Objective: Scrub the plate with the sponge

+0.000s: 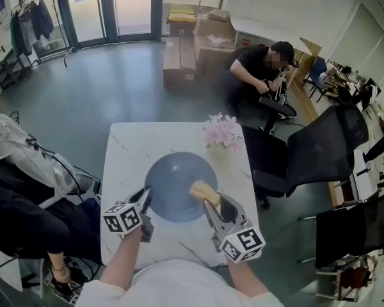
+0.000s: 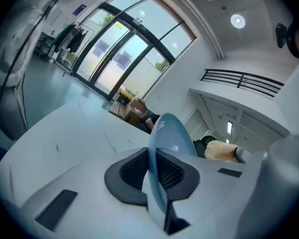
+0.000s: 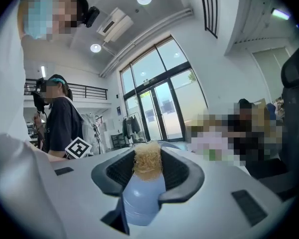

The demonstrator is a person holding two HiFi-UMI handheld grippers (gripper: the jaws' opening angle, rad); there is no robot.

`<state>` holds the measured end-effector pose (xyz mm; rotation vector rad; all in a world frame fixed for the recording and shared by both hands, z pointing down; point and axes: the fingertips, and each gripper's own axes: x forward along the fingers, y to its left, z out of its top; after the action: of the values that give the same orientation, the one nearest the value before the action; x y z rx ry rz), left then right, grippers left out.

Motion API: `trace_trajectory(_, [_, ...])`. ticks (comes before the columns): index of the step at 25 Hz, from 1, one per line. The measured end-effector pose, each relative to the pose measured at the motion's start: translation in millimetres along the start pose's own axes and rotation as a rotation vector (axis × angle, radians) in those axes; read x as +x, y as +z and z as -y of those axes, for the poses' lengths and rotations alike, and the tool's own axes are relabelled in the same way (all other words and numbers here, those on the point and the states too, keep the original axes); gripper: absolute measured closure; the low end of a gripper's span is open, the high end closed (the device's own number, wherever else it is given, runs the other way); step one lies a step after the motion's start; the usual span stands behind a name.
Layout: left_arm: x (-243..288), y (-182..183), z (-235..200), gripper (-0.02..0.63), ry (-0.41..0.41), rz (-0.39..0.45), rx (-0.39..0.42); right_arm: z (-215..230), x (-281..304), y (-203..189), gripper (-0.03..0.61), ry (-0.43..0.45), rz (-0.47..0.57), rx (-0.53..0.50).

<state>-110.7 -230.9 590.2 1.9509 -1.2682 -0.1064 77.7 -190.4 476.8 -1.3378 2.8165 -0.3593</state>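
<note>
A round blue plate [image 1: 176, 184] lies on the white table [image 1: 131, 149]. My left gripper [image 1: 146, 198] is shut on the plate's left rim; in the left gripper view the plate [image 2: 170, 133] stands edge-on between the dark pads [image 2: 132, 172]. My right gripper [image 1: 211, 204] is shut on a yellow fibrous sponge [image 1: 203, 191], which rests over the plate's right part. In the right gripper view the sponge [image 3: 147, 162] fills the gap between the jaws, with a pale blue part below it. The sponge [image 2: 221, 150] also shows beyond the plate in the left gripper view.
A bunch of pink flowers [image 1: 222, 132] stands at the table's far right corner. Black office chairs [image 1: 320, 149] are to the right of the table. A person [image 1: 261, 69] sits beyond it near cardboard boxes [image 1: 192, 43]. Another person's legs [image 1: 25, 226] are at the left.
</note>
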Motion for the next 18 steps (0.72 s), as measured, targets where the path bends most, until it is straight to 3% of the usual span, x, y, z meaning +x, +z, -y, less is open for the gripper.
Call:
trace_trajectory(7, [-26.6, 31.4, 31.0, 0.569, -0.041, 0.113, 0.057, -29.0, 18.2, 11.6, 0.419, 0.085, -0.011, -0.163])
trace_trajectory(14, [-41.5, 38.0, 48.4, 0.569, -0.048, 0.139, 0.122, -67.9, 29.4, 12.7, 0.419, 0.183, -0.032, -0.318])
trace_trajectory(18, [-46.5, 38.6, 57.7, 0.569, -0.057, 0.138, 0.144, -75.6, 38.2, 17.1, 0.419, 0.186, -0.055, -0.403])
